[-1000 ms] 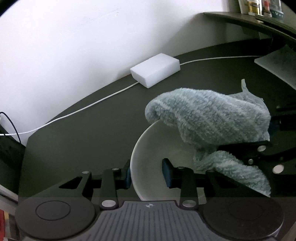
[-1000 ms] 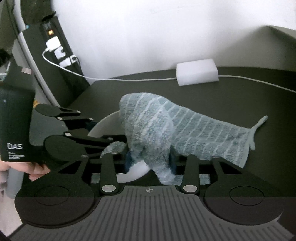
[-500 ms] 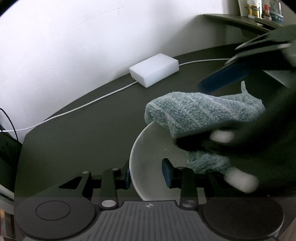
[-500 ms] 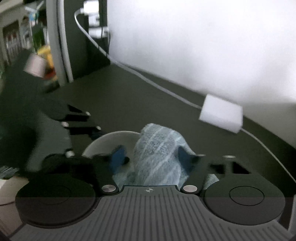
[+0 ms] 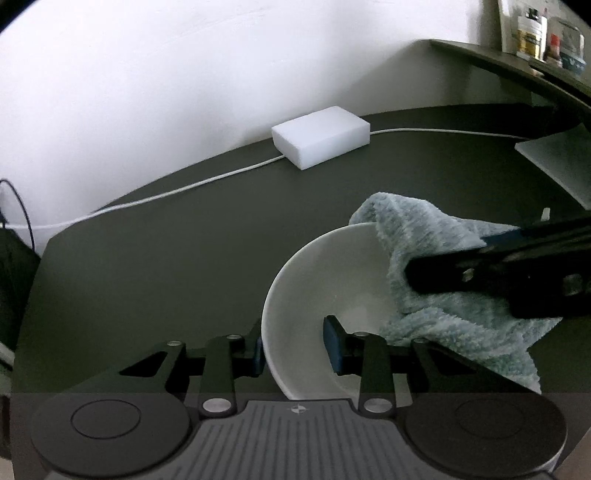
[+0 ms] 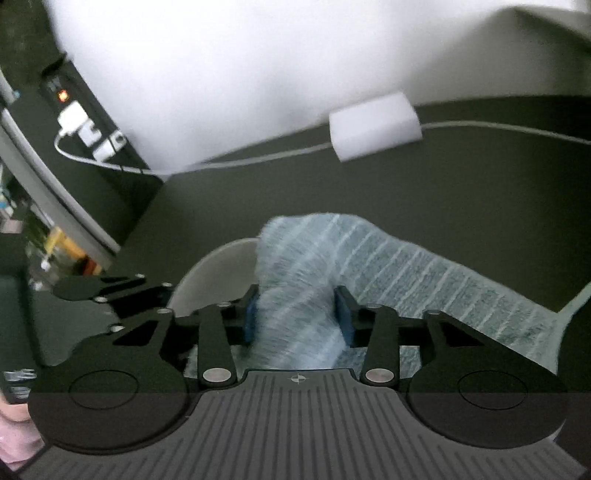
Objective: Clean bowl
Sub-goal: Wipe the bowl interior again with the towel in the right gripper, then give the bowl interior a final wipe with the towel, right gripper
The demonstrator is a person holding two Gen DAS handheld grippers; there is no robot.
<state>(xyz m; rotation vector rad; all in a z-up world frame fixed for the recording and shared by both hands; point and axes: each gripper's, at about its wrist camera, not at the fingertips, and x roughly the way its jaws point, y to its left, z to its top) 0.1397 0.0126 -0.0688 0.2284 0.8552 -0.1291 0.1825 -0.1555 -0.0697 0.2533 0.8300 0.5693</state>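
**Two grippers work a white bowl on a dark table**

Left wrist view: the left gripper [image 5: 293, 349] pinches the near rim of the white bowl [image 5: 314, 280], one finger outside, one inside, steadying it on the dark table [image 5: 166, 258]. A teal towel [image 5: 424, 240] drapes over the far rim.

Right wrist view: the right gripper [image 6: 297, 314] clamps the bunched towel [image 6: 299, 288] above the bowl [image 6: 218, 266]. Wiping well likely means pressing the cloth around the inner wall while the rim hold stays firm.

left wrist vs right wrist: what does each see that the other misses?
Left wrist only: the bowl's bare white inside, its rim between the left gripper's fingers, and a shelf with jars.

Right wrist only: the right gripper shut on the towel, and plugs with an orange light on the left.

Both: bowl, towel, white block, white cable, dark table.
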